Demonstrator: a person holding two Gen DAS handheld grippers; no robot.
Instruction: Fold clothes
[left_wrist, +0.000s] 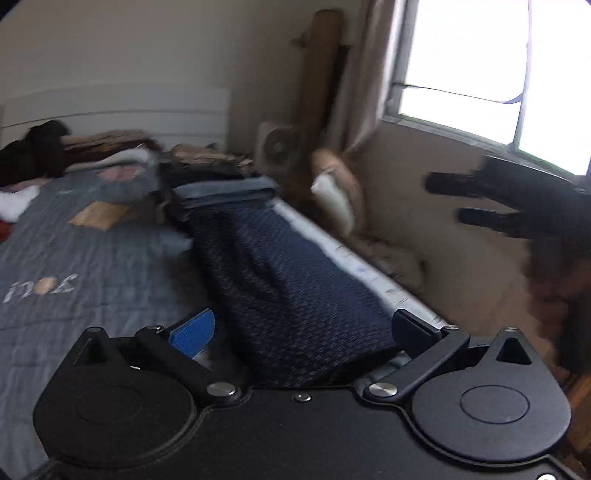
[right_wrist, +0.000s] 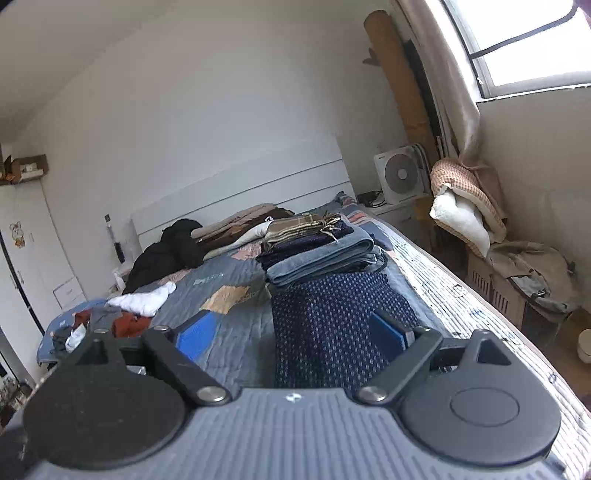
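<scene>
A folded navy dotted garment (left_wrist: 291, 280) lies along the bed's right side, its far end against a stack of folded clothes (left_wrist: 225, 192). My left gripper (left_wrist: 310, 332) is open, its fingers straddling the garment's near end; the view is blurred. In the right wrist view the same garment (right_wrist: 332, 325) runs between the wide-apart blue pads (right_wrist: 195, 336) of my open right gripper (right_wrist: 291, 332), up to the folded stack (right_wrist: 321, 247). The right gripper also shows dark at the right of the left wrist view (left_wrist: 517, 206).
The bed's grey patchwork quilt (right_wrist: 236, 295) holds unfolded clothes: a black heap (right_wrist: 166, 254), a white piece (right_wrist: 144, 299), red and grey items (right_wrist: 110, 321). A fan (right_wrist: 400, 173), cushions (right_wrist: 465, 206) and a bag (right_wrist: 532, 273) stand to the right, under the window.
</scene>
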